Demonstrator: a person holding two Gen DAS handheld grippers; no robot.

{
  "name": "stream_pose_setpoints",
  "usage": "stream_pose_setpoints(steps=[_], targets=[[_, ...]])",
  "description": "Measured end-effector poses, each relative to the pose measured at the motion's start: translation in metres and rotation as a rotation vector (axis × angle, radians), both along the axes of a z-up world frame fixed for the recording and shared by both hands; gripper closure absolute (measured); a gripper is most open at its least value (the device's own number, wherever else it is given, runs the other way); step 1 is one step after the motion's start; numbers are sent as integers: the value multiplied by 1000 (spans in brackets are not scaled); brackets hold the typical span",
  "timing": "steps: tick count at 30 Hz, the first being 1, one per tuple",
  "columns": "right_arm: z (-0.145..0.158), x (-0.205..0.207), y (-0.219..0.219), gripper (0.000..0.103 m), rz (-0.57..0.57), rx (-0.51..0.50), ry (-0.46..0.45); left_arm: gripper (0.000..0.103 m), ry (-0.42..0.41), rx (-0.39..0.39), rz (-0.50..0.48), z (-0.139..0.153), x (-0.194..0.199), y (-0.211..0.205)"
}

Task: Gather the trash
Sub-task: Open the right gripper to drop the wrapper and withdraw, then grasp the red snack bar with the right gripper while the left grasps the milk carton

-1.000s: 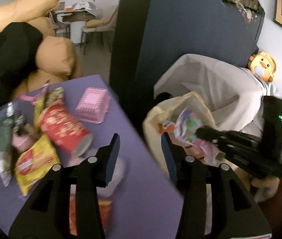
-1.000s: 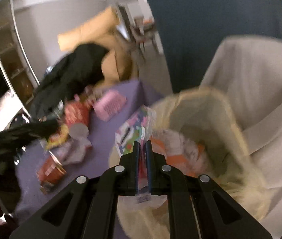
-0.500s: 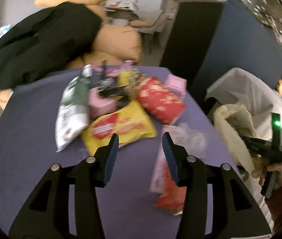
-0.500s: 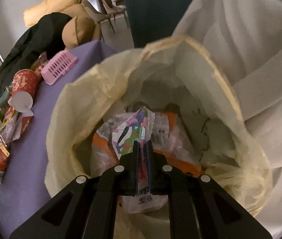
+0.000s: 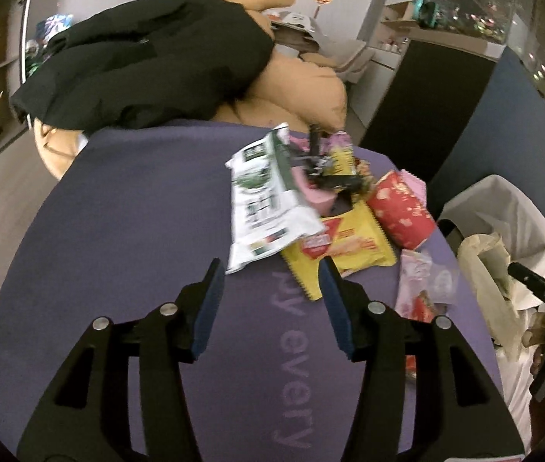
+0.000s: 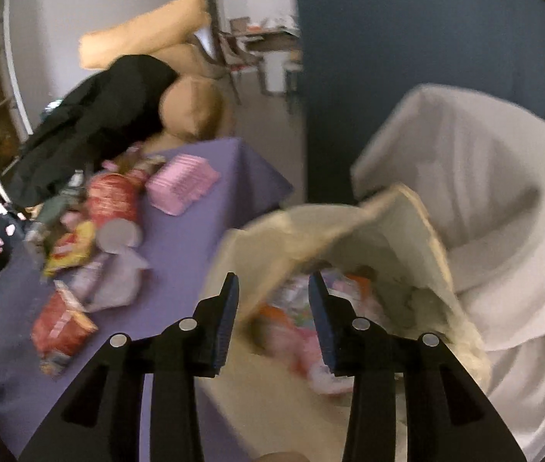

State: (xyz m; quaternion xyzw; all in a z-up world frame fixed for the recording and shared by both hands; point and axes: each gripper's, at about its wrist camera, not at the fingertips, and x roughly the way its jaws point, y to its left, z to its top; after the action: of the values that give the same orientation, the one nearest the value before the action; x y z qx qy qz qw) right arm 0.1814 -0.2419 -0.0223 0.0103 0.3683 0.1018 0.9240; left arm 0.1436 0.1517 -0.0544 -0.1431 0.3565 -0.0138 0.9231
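Left gripper (image 5: 270, 285): jaws apart and opening, nothing between them; it hangs over bare purple desk (image 5: 126, 254), the pile of wrappers just beyond its tips at 12 to 1 o'clock.
Right gripper (image 6: 272, 300): jaws apart and opening, nothing pinched; it points down over the mouth of the trash bag (image 6: 399, 227).
Green-and-white packet (image 5: 264, 200): flat on the pile, long axis running from 12 to 6 o'clock, near end toward the left gripper.
Yellow wrapper (image 5: 345, 246): partly under the packet, long axis from 8 to 2 o'clock, its corner close to the right-hand finger.
Red cup (image 5: 401, 211): on its side at 2 o'clock of the yellow wrapper, open end toward 4 o'clock.
Trash bag contents: colourful wrappers (image 6: 299, 319) lie blurred in the bottom of the bag; orientation cannot be told.
Change, right: half a second ago this gripper was pressed on a multicoloured wrapper inside the bag; that wrapper is released.
Change, left: a second ago this gripper faced the bag and the desk edge; it now faces the pile squarely.
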Motion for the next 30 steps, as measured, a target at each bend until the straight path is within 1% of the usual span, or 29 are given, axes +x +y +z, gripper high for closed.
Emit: stream_pose_setpoints(steps=[4, 8, 10, 14, 16, 21, 23, 25, 26, 28, 30], targets=[[3, -7, 42, 67, 90, 46, 13, 54, 11, -6, 1, -7, -5, 8], [-6, -16, 80, 67, 183, 71, 53, 54, 12, -16, -2, -10, -7, 14], [-14, -22, 101, 67, 238, 71, 78, 54, 11, -33, 1, -10, -6, 18], [-25, -31, 128, 67, 305, 63, 99, 54, 11, -61, 10, -12, -2, 24], [-29, -34, 133, 67, 307, 74, 106, 54, 12, -66, 10, -12, -1, 24], [-30, -42, 132, 67, 273, 209, 144, 54, 32, -77, 2, -18, 3, 23], [-29, -49, 134, 66, 268, 229, 145, 54, 37, -75, -3, -19, 5, 21], [-32, -54, 143, 62, 291, 213, 153, 54, 37, -74, -4, -19, 6, 20], [-34, -56, 146, 62, 304, 197, 156, 54, 36, -76, -5, -19, 6, 20], [-39, -57, 153, 62, 320, 153, 156, 54, 34, -77, -3, -18, 8, 20], [-45, -58, 160, 62, 327, 89, 162, 54, 34, -76, -1, -17, 9, 20]])
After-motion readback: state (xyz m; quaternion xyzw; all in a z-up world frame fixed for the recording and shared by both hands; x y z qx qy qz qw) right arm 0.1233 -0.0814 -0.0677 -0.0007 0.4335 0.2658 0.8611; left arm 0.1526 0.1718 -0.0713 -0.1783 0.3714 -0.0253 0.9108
